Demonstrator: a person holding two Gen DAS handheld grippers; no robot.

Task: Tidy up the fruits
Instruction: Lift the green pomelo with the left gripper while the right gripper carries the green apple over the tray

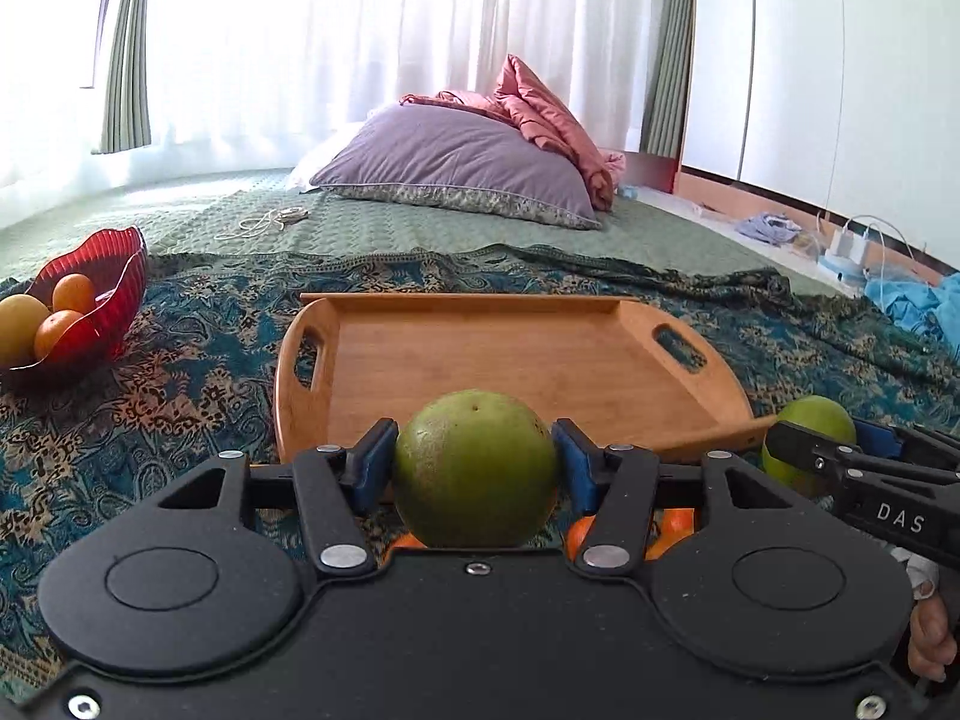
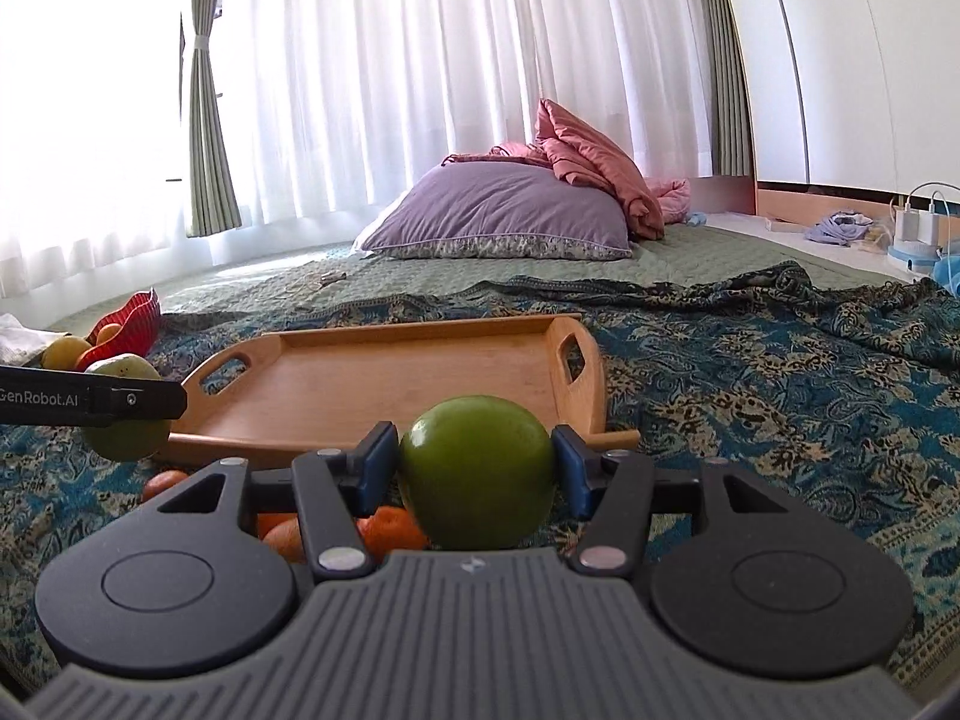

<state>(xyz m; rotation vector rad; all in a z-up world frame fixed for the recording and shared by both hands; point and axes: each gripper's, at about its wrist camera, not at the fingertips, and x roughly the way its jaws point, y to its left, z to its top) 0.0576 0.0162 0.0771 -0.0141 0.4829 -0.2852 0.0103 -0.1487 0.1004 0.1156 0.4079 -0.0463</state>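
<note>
My left gripper (image 1: 474,450) is shut on a dull green round fruit (image 1: 475,468), held just in front of the near edge of an empty wooden tray (image 1: 480,354). My right gripper (image 2: 475,450) is shut on a shiny green round fruit (image 2: 477,468), near the tray (image 2: 384,384) and to its right. Each gripper with its fruit shows in the other's view: the right one (image 1: 807,441) at the right edge, the left one (image 2: 129,402) at the left edge. Orange fruits (image 2: 390,531) lie on the cloth under the grippers, mostly hidden.
A red ribbed bowl (image 1: 114,276) with orange and yellow fruits stands at the left on the patterned blue cloth (image 1: 180,396). A purple pillow (image 1: 462,168) and pink blanket lie farther back on the bed. Chargers and cables (image 1: 852,246) sit at the right.
</note>
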